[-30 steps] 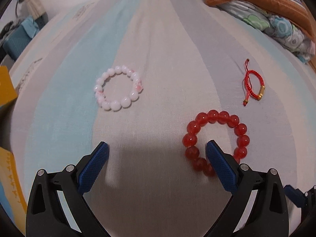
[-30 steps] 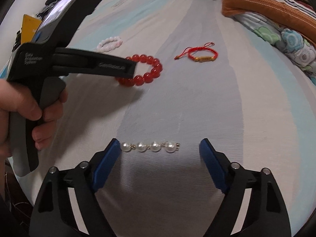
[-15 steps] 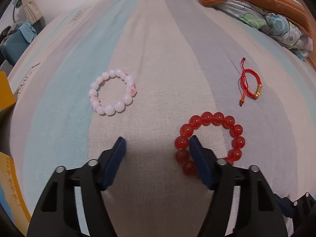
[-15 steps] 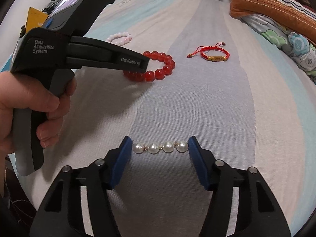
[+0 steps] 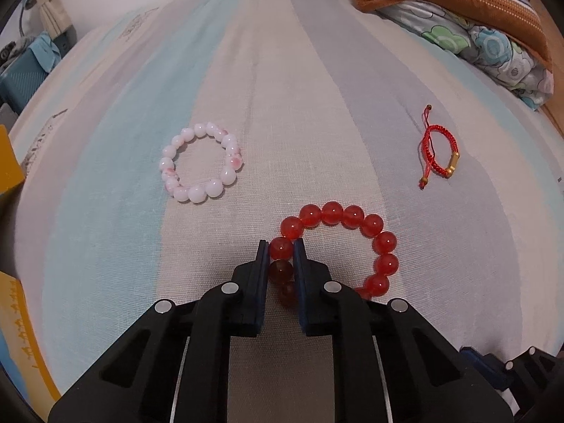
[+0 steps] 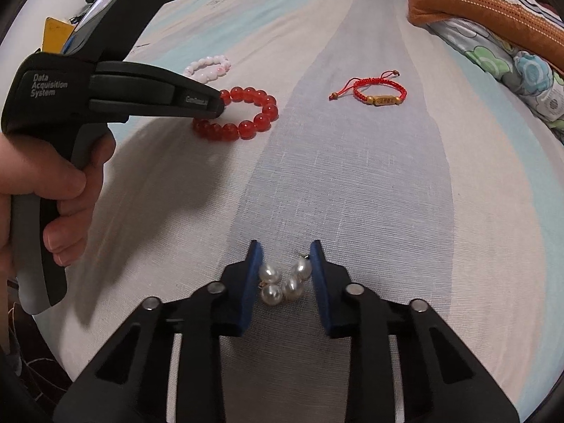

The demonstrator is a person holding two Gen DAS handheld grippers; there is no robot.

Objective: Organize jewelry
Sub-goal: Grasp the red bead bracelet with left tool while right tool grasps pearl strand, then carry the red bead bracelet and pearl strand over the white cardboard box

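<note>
My left gripper (image 5: 281, 246) is shut on the left side of a red bead bracelet (image 5: 382, 241) that lies on the striped bedsheet; this bracelet (image 6: 262, 118) also shows in the right wrist view, with the left gripper (image 6: 220, 105) on it. My right gripper (image 6: 285, 259) is shut on a short pearl strand (image 6: 283, 280), bunched between its jaws. A pink-white bead bracelet (image 5: 201, 167) lies to the upper left. A red cord bracelet (image 5: 440, 153) with a gold charm lies at the right.
Folded patterned bedding and an orange striped pillow (image 5: 458, 10) sit at the back right. A yellow box (image 5: 10, 162) and blue items stand past the bed's left edge. The bed's front-left edge (image 6: 53, 345) drops off beside my hand.
Both grippers have closed: the left around beads of the red bracelet, the right on the pearl strand, which has bunched up from a straight line.
</note>
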